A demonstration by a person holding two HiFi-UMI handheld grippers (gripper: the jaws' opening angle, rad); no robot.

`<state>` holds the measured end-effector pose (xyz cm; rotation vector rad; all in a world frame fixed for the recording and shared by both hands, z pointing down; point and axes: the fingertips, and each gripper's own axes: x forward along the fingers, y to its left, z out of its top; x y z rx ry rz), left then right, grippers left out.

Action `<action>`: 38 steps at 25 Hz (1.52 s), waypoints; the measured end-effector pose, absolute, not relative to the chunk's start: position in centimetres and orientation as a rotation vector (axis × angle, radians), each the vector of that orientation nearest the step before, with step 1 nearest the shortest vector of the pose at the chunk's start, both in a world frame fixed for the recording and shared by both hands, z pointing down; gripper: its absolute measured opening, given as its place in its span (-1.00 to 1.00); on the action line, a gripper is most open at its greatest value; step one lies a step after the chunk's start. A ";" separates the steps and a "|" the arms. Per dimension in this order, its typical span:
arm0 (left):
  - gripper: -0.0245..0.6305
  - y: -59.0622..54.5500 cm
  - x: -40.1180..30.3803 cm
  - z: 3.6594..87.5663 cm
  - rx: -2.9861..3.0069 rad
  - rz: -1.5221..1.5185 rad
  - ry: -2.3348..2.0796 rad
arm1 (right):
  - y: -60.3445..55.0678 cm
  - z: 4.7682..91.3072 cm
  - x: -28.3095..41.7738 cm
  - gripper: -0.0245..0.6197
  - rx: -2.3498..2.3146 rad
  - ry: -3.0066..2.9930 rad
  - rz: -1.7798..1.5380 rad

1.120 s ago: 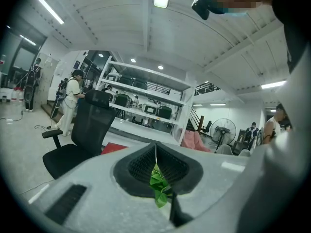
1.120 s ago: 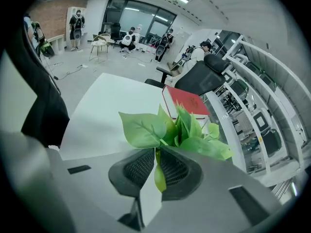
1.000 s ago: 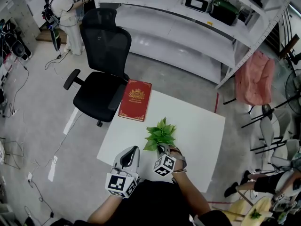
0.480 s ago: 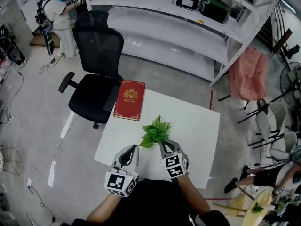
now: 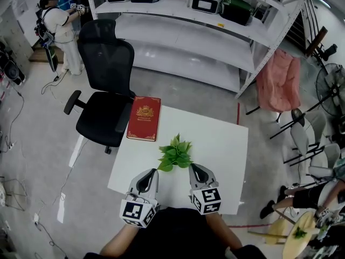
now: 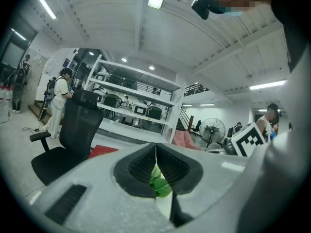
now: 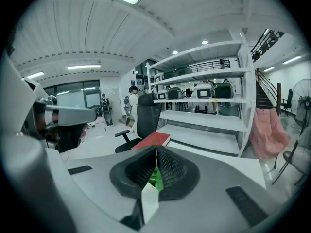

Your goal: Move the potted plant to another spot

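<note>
**Item record: potted plant on white bench, two hand-held grippers**

1. Potted plant (image 5: pixel 174 153). Green and leafy, it stands on the bench (image 5: pixel 226 144) near its middle. It is just ahead of both sets of fingers, between them and slightly nearer the right ones. The leaves hide the pot in the head view. In each gripper view a patch of green shows through the small gap below the closed pads.

2. Left gripper (image 5: pixel 150 173). Held at the near edge of the bench, pointing forward. Its fingers (image 6: pixel 143 166) are pressed together along a thin line with nothing between them. The plant lies ahead and to the right of the tips, not touching.

3. Right gripper (image 5: pixel 194 168). Held beside the left one, tips close to the plant's nearest leaves. Whether they touch cannot be told. Its fingers (image 7: pixel 170 171) are closed pad to pad and hold nothing.

4. Red book (image 5: pixel 143 118). It lies flat on the bench, well beyond the left fingers, at the far left corner.

5. Office chair (image 5: pixel 105 90). Black, on the floor past the book and off the bench, to the far left of the fingers.

6. Shelving (image 5: pixel 188 31). White, carrying several boxes and cases, far beyond both sets of fingers.

7. Pink cloth (image 5: pixel 277 82). Draped over a stand, far ahead and to the right of the right fingers.

8. Person (image 5: pixel 54 28). Standing at the far left, beyond the chair.
</note>
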<state>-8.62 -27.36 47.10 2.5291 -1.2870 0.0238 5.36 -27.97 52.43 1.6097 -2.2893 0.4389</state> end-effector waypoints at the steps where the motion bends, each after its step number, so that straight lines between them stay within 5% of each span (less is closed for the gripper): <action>1: -0.86 -27.3 -8.6 47.1 2.532 0.027 -1.282 | -27.7 51.9 5.4 -0.88 1.627 -2.296 0.444; 38: -0.86 -26.6 -7.5 47.8 2.536 0.047 -1.237 | -23.1 49.8 5.4 -0.89 1.756 -2.341 0.458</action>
